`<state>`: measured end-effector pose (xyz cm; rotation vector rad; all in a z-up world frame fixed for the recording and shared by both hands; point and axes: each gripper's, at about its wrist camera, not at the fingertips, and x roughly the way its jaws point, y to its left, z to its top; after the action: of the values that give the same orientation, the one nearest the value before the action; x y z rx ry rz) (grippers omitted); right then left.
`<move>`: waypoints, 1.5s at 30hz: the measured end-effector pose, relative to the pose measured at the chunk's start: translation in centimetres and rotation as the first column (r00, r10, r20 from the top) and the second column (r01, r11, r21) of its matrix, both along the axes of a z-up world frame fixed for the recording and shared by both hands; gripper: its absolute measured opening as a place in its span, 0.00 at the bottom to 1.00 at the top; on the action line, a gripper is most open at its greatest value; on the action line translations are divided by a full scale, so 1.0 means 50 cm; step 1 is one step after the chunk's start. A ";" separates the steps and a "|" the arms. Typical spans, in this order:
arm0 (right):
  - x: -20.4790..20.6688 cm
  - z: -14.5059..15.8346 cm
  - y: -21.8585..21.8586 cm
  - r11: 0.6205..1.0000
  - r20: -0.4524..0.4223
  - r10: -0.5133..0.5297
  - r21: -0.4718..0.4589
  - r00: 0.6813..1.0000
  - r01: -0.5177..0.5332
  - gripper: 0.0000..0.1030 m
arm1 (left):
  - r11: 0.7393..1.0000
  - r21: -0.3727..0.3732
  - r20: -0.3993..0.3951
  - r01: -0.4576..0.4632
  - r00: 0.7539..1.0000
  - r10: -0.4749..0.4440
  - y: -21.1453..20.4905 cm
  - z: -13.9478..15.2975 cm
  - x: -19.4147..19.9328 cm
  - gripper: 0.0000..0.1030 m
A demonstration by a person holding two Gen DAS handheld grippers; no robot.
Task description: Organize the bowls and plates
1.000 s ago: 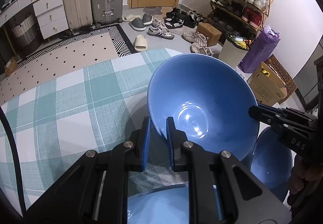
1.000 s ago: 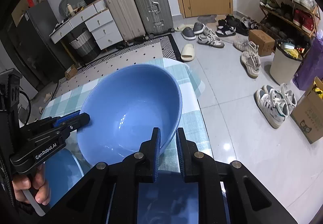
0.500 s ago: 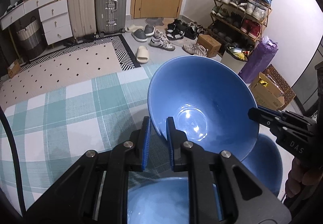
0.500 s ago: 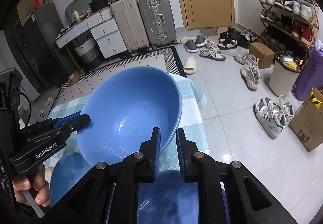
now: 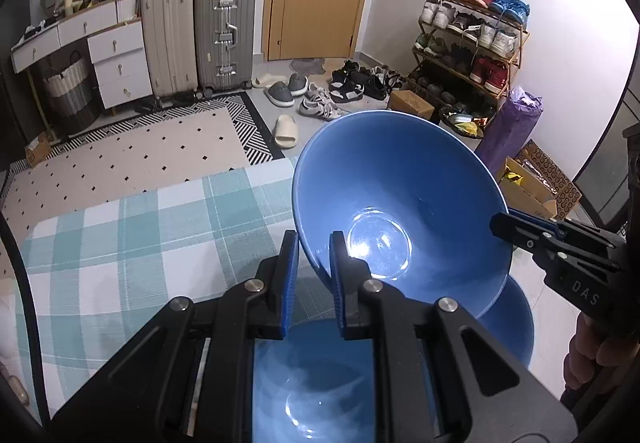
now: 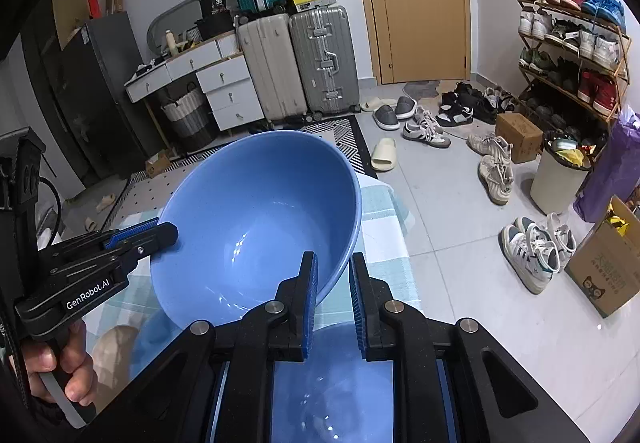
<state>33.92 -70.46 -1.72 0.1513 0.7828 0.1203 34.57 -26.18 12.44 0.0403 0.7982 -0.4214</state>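
So both grippers are clamped on the same big blue bowl (image 5: 400,203), which is lifted up off the checked tablecloth (image 5: 120,243) and tipped so its inside faces the cameras; the left gripper (image 5: 312,255) has its jaws narrowed onto the near rim, one blue pad inside the bowl and one outside; the right gripper (image 6: 332,275) pinches the rim on the opposite side the same way, and in the left wrist view it shows up at the bowl's far right edge (image 5: 516,227); likewise the left one pokes in at the bowl's left edge in the right wrist view (image 6: 160,233), with the person's hand (image 6: 60,375) wrapped round its handle; under the held bowl there's another blue bowl (image 5: 332,387) sitting right below the left gripper, and a third blue bowl (image 5: 512,327) peeks out beneath the held bowl's lower right side; beyond the bowl, suitcases (image 5: 200,35) and a shoe rack (image 5: 472,39) line the walls.
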 end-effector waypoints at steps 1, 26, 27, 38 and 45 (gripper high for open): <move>-0.007 0.005 0.002 1.000 0.004 0.004 0.000 1.000 -0.004 0.16 | 1.000 0.000 0.003 0.000 1.000 0.000 0.001 0.008 -0.007 0.12; -0.163 0.097 0.070 0.998 0.101 0.067 -0.022 0.993 -0.065 0.17 | 1.000 -0.012 0.086 -0.010 0.996 0.011 0.069 0.171 -0.258 0.13; -0.170 0.099 0.072 0.998 0.105 0.068 -0.022 0.992 -0.066 0.17 | 1.000 -0.007 0.087 -0.007 0.996 0.007 0.070 0.176 -0.271 0.13; -0.210 0.107 0.096 0.996 0.118 0.087 -0.020 0.989 -0.086 0.17 | 1.000 -0.018 0.097 -0.009 0.995 0.011 0.092 0.201 -0.327 0.13; -0.234 0.100 0.115 0.995 0.123 0.104 -0.012 0.987 -0.104 0.17 | 1.000 -0.017 0.099 -0.014 0.995 0.015 0.113 0.196 -0.350 0.13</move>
<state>22.23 -64.71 3.26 0.0970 0.6674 0.2243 17.09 -20.55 22.26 0.0403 0.6967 -0.4087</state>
